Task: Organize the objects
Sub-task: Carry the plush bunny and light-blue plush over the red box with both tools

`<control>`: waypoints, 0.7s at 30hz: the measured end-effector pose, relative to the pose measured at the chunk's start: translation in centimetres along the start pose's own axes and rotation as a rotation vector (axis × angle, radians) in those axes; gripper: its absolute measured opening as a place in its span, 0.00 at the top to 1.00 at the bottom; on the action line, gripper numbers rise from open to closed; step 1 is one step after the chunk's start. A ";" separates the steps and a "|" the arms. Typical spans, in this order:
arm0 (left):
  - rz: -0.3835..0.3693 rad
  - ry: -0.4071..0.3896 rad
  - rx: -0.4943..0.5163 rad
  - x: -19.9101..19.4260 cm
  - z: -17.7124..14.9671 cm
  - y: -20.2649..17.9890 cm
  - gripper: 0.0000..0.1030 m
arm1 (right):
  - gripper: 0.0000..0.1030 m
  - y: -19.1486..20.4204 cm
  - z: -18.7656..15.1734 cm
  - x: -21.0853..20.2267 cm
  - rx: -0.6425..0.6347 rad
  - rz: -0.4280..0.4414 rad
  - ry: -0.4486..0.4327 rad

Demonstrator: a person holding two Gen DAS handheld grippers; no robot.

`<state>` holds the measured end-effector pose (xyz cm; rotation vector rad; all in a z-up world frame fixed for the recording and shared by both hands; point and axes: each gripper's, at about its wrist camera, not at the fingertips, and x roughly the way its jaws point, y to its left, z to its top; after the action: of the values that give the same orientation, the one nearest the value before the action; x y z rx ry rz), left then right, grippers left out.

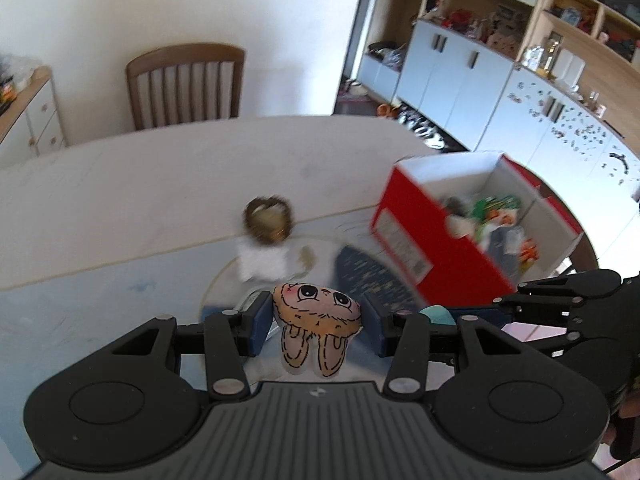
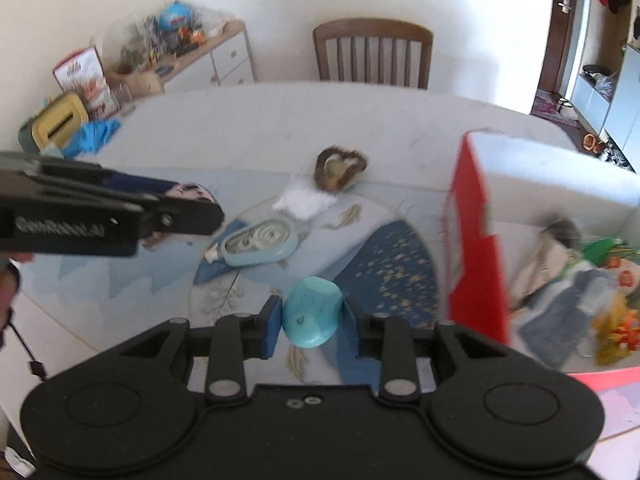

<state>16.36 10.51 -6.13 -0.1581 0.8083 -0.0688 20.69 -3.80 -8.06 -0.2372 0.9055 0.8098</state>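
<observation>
A white bench [image 2: 248, 120] with a blue printed mat [image 2: 120, 280] fills a cluttered room, a wooden chair [image 2: 372, 52] at its far side and a red box [image 2: 476, 240] of odds and ends on the right. Your left gripper [image 1: 316, 314] has its fingers clamped on a bunny-faced toy [image 1: 316, 308], held above the mat near the box. Your right gripper [image 2: 312, 320] has its fingers pressed on a turquoise cup [image 2: 312, 312], with a blue case [image 2: 260, 242], a white cloth [image 2: 306, 200] and a brown heart basket [image 2: 340, 166] lying beyond.
</observation>
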 end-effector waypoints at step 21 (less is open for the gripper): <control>-0.104 -0.008 0.085 3.8 4.4 -15.0 0.54 | 0.70 -14.2 -2.0 -9.9 0.102 -0.084 -0.097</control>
<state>22.14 -4.21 -3.34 -0.1198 0.7877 -0.1998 26.11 -19.71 -3.59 -0.1444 0.8374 0.6899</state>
